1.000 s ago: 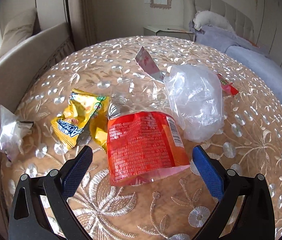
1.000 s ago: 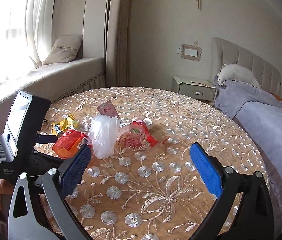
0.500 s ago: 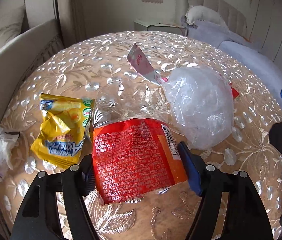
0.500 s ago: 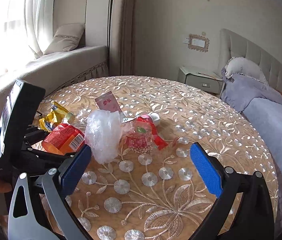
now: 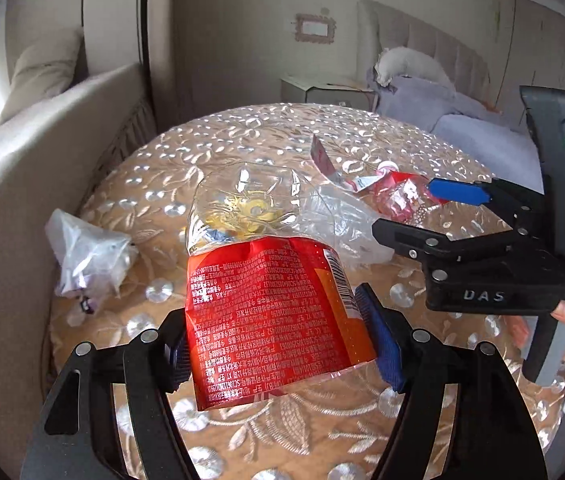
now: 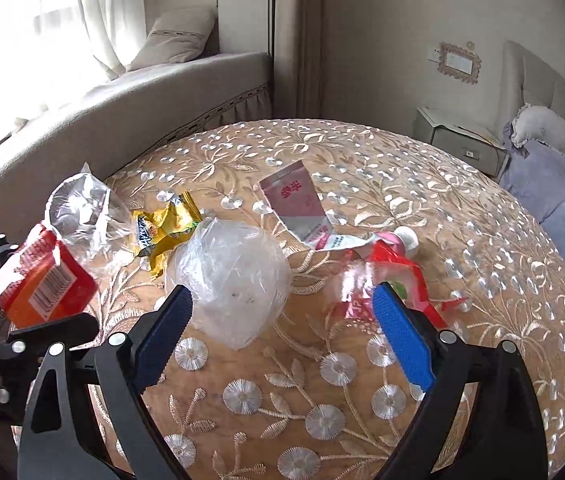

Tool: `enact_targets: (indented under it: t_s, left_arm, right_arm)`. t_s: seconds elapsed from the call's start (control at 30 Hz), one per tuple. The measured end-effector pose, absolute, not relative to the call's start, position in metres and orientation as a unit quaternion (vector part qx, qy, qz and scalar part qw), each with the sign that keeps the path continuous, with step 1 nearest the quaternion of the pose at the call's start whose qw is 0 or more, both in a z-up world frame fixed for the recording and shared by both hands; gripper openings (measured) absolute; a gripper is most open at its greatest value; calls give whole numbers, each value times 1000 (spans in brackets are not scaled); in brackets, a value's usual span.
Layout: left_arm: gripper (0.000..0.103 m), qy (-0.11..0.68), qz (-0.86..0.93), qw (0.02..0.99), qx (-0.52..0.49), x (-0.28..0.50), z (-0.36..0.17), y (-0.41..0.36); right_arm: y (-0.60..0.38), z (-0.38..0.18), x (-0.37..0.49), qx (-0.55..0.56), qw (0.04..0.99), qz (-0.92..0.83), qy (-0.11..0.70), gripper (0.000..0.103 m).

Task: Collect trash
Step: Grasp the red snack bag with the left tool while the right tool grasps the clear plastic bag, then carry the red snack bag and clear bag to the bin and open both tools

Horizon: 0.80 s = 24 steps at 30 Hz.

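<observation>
Lying farthest left in the left wrist view, a small crumpled clear bag (image 5: 86,254) rests near the edge of the round embroidered tablecloth (image 5: 242,136). Next over, the left gripper (image 5: 282,340) has its blue pads pressed on both sides of the red snack bag (image 5: 270,320), which is lifted off the cloth with its clear top part standing upward. In the right wrist view, the yellow wrapper (image 6: 164,230) lies flat on the cloth just behind where the red bag hangs. Right of it sits the crumpled clear plastic bag (image 6: 230,276), between the fingers of the right gripper (image 6: 282,336), whose jaws are wide and closing without touching it. Farther right lie a pink-and-white sachet (image 6: 296,200) and a red wrapper (image 6: 396,268), partly behind the right finger.
</observation>
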<state>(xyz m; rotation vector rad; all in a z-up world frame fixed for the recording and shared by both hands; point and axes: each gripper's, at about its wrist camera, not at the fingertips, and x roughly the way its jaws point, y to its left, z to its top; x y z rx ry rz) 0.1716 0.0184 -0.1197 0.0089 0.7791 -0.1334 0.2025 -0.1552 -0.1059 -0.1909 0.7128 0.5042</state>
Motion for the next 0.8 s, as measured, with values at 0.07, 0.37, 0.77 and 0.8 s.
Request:
enact_targets:
  t_s: [0.07, 0.37, 0.77, 0.8]
  left_arm:
    - [70, 379, -53, 924, 4, 164, -117, 27]
    - [70, 359, -42, 932, -3, 139, -105, 39]
    - [70, 333, -41, 942, -3, 122, -93, 40]
    - [70, 332, -40, 942, -2, 120, -93, 39]
  right_arm:
    - [-141, -109, 204, -103, 893, 259, 352, 92]
    - [-99, -135, 211, -156, 879, 258, 371, 68]
    - [-131, -104, 171, -120, 899, 253, 336, 28]
    - [-133, -98, 163, -123, 902, 252, 328, 27]
